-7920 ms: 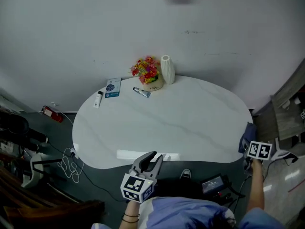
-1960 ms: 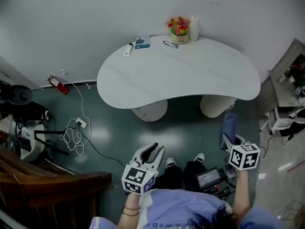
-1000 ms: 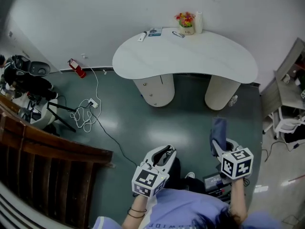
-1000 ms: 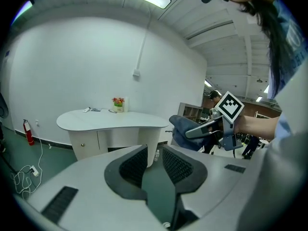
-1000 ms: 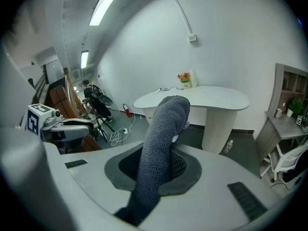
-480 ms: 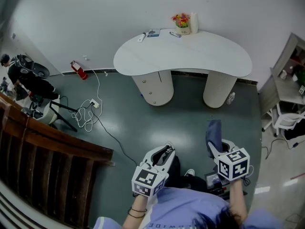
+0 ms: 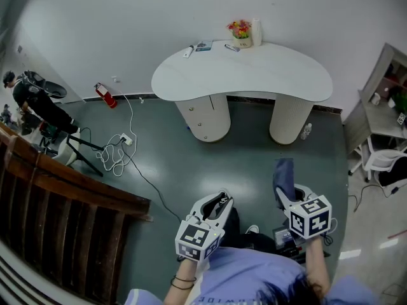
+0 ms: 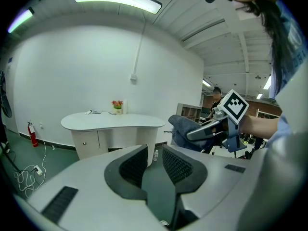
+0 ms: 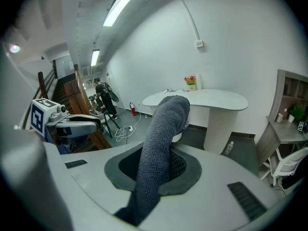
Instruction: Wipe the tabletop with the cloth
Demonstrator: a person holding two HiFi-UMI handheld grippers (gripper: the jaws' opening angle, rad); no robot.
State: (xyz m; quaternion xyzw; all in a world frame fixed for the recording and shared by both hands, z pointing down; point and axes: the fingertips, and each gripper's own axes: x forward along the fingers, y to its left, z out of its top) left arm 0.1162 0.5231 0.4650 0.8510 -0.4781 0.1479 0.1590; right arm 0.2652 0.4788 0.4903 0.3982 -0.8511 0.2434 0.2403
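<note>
The white kidney-shaped table (image 7: 254, 75) stands far off by the back wall, also seen in the left gripper view (image 8: 110, 120) and in the right gripper view (image 9: 211, 99). My right gripper (image 7: 289, 196) is held low over the green floor, shut on a grey-blue cloth (image 7: 283, 173) that sticks up past its jaws. That cloth (image 9: 163, 129) fills the space between the right gripper's (image 9: 162, 155) pads. My left gripper (image 7: 216, 203) hangs beside it, holding nothing; its (image 8: 154, 150) pads stand a narrow gap apart.
On the table's far edge are a flower pot (image 7: 240, 30), a white vase (image 7: 257, 32) and small items (image 7: 203, 45). A wooden stair rail (image 7: 57, 196), a cable with power strip (image 7: 117, 154), a fire extinguisher (image 7: 105, 96), a person (image 7: 38, 103) and a white chair (image 7: 381, 164) surround the floor.
Since eight seconds ago I have backed well away from the table with the cloth in the right gripper. In the last second both grippers have barely shifted.
</note>
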